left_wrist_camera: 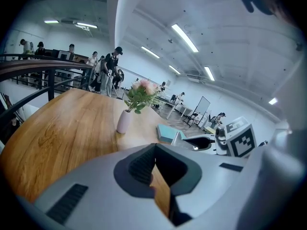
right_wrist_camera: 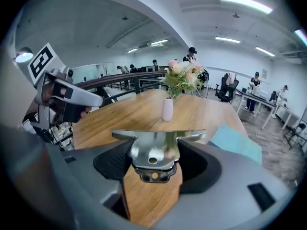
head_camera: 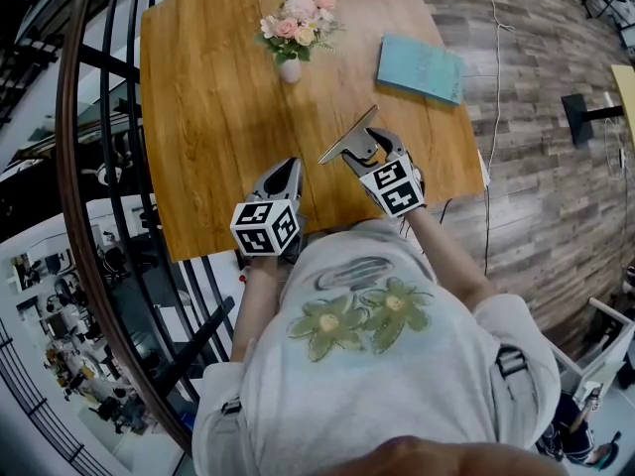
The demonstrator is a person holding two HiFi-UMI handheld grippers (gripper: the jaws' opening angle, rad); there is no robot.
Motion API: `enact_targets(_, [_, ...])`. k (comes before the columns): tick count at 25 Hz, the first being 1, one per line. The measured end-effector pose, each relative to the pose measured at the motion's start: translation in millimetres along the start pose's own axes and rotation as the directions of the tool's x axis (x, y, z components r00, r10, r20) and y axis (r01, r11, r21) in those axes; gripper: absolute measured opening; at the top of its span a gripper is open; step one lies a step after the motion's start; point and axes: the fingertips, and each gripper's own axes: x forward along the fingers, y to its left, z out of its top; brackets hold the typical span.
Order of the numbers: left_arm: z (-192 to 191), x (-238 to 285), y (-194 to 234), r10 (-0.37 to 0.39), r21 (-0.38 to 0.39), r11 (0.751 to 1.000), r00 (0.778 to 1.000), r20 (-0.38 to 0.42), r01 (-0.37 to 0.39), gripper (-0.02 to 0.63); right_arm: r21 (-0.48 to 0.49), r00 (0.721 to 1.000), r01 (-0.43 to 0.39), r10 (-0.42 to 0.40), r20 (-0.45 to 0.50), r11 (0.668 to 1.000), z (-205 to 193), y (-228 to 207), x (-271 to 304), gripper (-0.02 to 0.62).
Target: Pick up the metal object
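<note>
The metal object (head_camera: 347, 139) is a shiny T-shaped bracket with a hole in its stem. It is held just above the wooden table (head_camera: 208, 117) near the front edge. My right gripper (head_camera: 369, 152) is shut on its stem, and the right gripper view shows the metal object (right_wrist_camera: 156, 150) clamped between the dark pads with its flat bar across the top. My left gripper (head_camera: 283, 172) hovers to the left of it over the table's front edge, jaws together and empty. In the left gripper view my left gripper (left_wrist_camera: 156, 169) points at the table, with the metal object (left_wrist_camera: 178, 139) to its right.
A white vase of pink flowers (head_camera: 290, 67) stands at mid-table. A teal book (head_camera: 421, 67) lies at the back right. A dark curved railing (head_camera: 89, 167) runs along the table's left side. Cables trail over the plank floor (head_camera: 536, 117) on the right.
</note>
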Motion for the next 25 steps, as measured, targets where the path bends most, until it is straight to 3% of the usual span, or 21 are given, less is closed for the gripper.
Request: enact_targets(25, [-15,-28,-9,0.002,0.018,1.0,1.0,0.021,-0.002,0.014,0.041,0.989,0.002,-0.008,0.15,0.999,47,29,-61,0.293])
